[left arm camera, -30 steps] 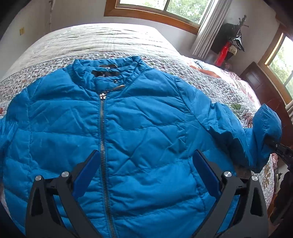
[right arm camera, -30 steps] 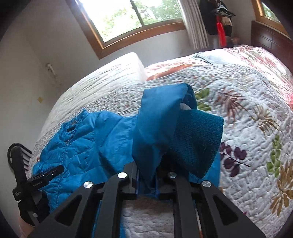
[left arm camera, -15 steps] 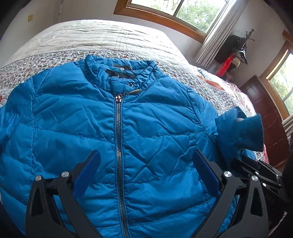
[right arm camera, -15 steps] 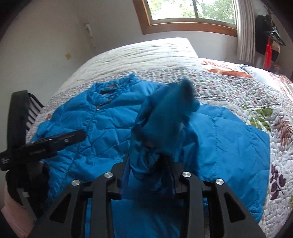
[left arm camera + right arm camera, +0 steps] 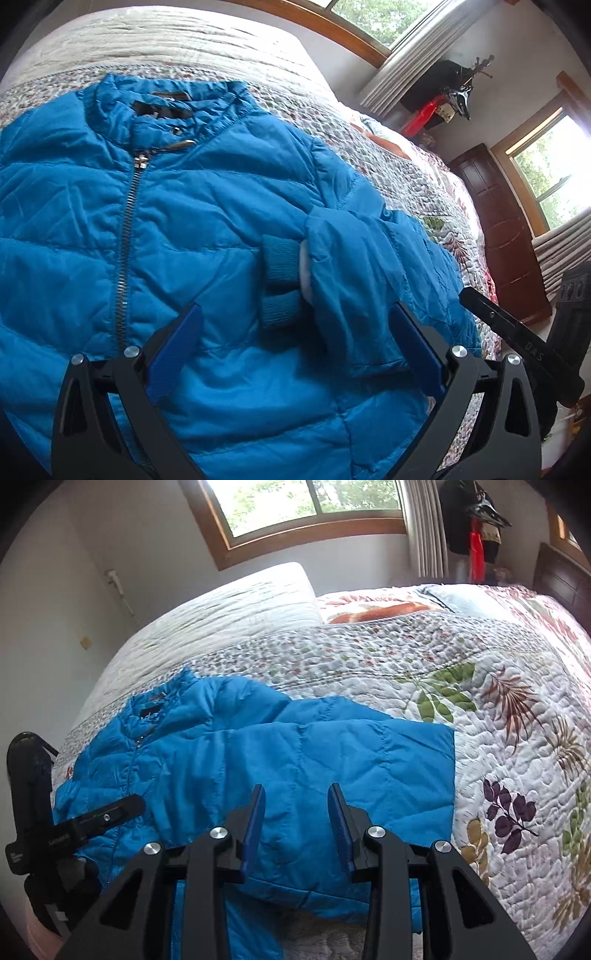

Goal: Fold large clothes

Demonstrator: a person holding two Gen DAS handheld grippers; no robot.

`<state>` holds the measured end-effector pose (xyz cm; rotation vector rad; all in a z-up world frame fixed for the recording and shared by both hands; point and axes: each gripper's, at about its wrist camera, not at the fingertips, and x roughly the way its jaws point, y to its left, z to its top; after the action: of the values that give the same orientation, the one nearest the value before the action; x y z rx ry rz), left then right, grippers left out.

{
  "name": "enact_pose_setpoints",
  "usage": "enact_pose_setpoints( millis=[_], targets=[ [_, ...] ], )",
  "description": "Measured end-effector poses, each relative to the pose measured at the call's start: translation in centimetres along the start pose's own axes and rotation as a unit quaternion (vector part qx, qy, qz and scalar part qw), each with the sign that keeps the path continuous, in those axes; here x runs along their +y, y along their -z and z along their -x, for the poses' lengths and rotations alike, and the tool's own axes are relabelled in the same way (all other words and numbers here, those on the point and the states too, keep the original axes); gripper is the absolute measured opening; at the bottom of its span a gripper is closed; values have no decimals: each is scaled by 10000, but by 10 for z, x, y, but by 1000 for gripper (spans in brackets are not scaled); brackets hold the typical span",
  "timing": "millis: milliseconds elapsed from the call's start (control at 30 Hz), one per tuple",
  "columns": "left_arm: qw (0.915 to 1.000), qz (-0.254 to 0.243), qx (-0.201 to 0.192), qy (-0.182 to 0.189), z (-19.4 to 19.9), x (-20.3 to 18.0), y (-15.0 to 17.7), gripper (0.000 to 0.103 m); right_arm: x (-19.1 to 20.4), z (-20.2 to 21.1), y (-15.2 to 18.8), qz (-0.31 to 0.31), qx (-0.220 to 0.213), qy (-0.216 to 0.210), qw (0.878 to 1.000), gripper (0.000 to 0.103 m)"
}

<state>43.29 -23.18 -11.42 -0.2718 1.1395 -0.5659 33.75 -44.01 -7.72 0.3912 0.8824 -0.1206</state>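
A blue quilted jacket (image 5: 207, 229) lies zipped, front up, on the bed, collar at the far end. Its right sleeve (image 5: 354, 266) is folded across the chest, with the knit cuff (image 5: 280, 280) near the middle. My left gripper (image 5: 291, 339) is open and empty, hovering over the jacket's lower front. My right gripper (image 5: 295, 812) is open and empty above the folded sleeve (image 5: 325, 760); the jacket (image 5: 207, 746) stretches to its left. The left gripper's body (image 5: 74, 830) shows at the left of the right wrist view.
The bed carries a floral quilt (image 5: 498, 709) with a white pillow area (image 5: 236, 605) at the far side. A dark wooden headboard (image 5: 509, 236) stands at the right. Windows (image 5: 306, 502) and hanging clothes (image 5: 476, 524) line the far wall.
My right gripper carried the sleeve over the jacket's chest, let it go and opened. The sleeve now lies folded across the front. My left gripper stayed open above the jacket.
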Motion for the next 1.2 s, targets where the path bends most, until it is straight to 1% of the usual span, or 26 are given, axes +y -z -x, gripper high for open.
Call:
enact_pose_setpoints(
  millis=[33,100,133,167,200,267,300,333,367,467,533,633,700,800,900,967,1033,1067,1100,1133,1200],
  targets=[
    [10000,1,44,60,-7,-4,0,98,-4,-1,-1,-64,-2,17,10000,36],
    [10000,-19,89,-1,-18,-13,-1,79,-10,-2,-4,-188,-7,23,9998,36],
    [9998,-19,166,-130,-24,-16,-2,67,-14,-1,-3,-254,-17,-16,9997,36],
    [9996,-9,171,-208,-29,-18,-2,61,-17,0,-3,-299,-32,-35,9995,36],
    [9997,7,133,-213,-31,-19,-2,55,-19,1,-3,-339,-49,-32,9994,36],
    [9999,-11,150,-76,-32,-21,-2,31,-24,4,-4,-406,-87,0,9991,36],
    [9999,-23,117,2,-30,-21,-2,27,-26,5,-5,-437,-114,12,9990,36],
    [10000,-33,39,15,-25,-21,-2,21,-28,7,-4,-478,-134,17,9988,36],
    [10000,-59,-53,-25,-19,-20,-2,18,-31,8,-5,-532,-154,4,9985,36],
    [9993,35,-352,-98,6,-5,-9,17,-40,12,-7,-729,-228,-157,9970,36],
    [9980,124,-589,-213,27,9,-14,16,-44,14,-7,-832,-283,-360,9955,36],
    [9942,159,-925,-527,59,33,-18,16,-44,16,-8,-872,-322,-528,9943,36],
    [9922,227,-1054,-631,76,52,-18,16,-39,11,-7,-807,-229,-620,9945,36],
    [9886,450,-1185,-817,96,85,-15,16,-22,-7,-4,-638,54,-882,9940,36],
    [9843,518,-1328,-1046,110,102,-13,16,-4,-24,0,-429,276,-1050,9932,36],
    [9832,584,-1310,-1132,114,113,-12,16,7,-35,3,-290,398,-1028,9935,36],
    [9821,729,-1273,-1178,115,124,-9,17,14,-42,6,-160,416,-954,9944,36],
    [9810,779,-1274,-1236,115,130,-9,17,16,-44,7,-98,419,-944,9946,36],
    [9793,780,-1261,-1374,114,134,-8,17,18,-47,8,-55,440,-904,9949,37],
    [9778,732,-1201,-1554,110,138,-8,18,20,-51,10,-25,482,-796,9957,36],
    [9780,725,-1041,-1653,98,147,-8,21,22,-62,13,72,613,-449,9971,36]
  ],
)
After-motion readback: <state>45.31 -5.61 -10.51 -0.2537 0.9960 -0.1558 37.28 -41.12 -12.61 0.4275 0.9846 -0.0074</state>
